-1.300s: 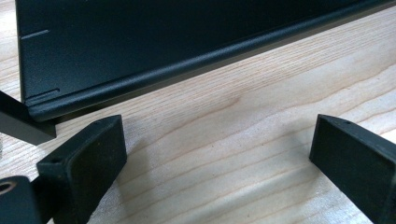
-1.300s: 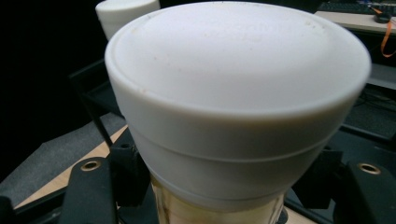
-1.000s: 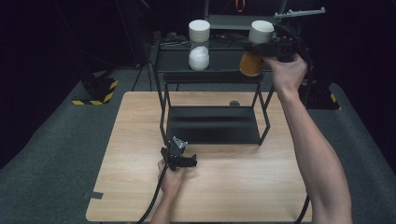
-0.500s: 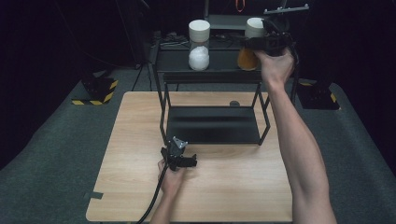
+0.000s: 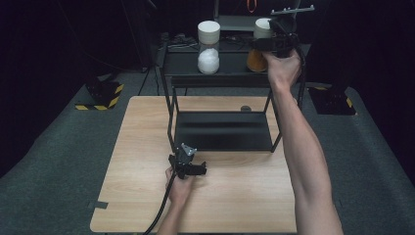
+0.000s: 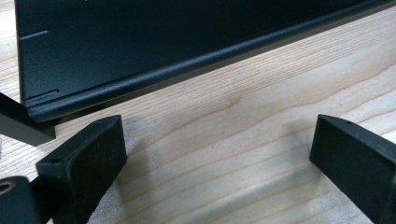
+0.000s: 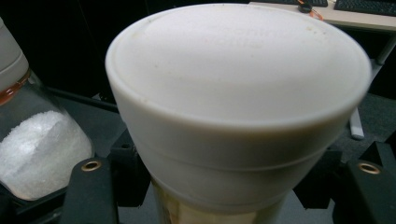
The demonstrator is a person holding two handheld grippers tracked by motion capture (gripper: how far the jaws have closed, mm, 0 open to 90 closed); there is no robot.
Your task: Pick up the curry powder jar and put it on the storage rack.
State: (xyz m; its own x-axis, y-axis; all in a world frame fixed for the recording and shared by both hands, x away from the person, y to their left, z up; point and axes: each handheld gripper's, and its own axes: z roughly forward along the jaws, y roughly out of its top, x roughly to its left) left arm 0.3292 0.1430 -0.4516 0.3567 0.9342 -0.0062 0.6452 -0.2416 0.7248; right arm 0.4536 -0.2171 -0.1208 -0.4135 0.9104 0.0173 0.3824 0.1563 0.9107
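The right gripper (image 5: 266, 45) has carried the orange-filled jar (image 5: 255, 59) inward over the last second, and it now sits at the right end of the rack's top shelf (image 5: 230, 78), fingers clamped just under its white lid (image 7: 236, 93). It looks ready to be set down. The white-filled jar (image 5: 208, 54) stands well apart to its left, leaving room between. The left gripper (image 5: 192, 169) rests on the surface (image 5: 147, 127) near the rack's front edge, fingers (image 6: 86, 163) spread and empty.

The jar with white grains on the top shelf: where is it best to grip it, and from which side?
Grip the jar with white grains just under its white lid, coming level from the table side: it stands upright and its front is unobstructed.
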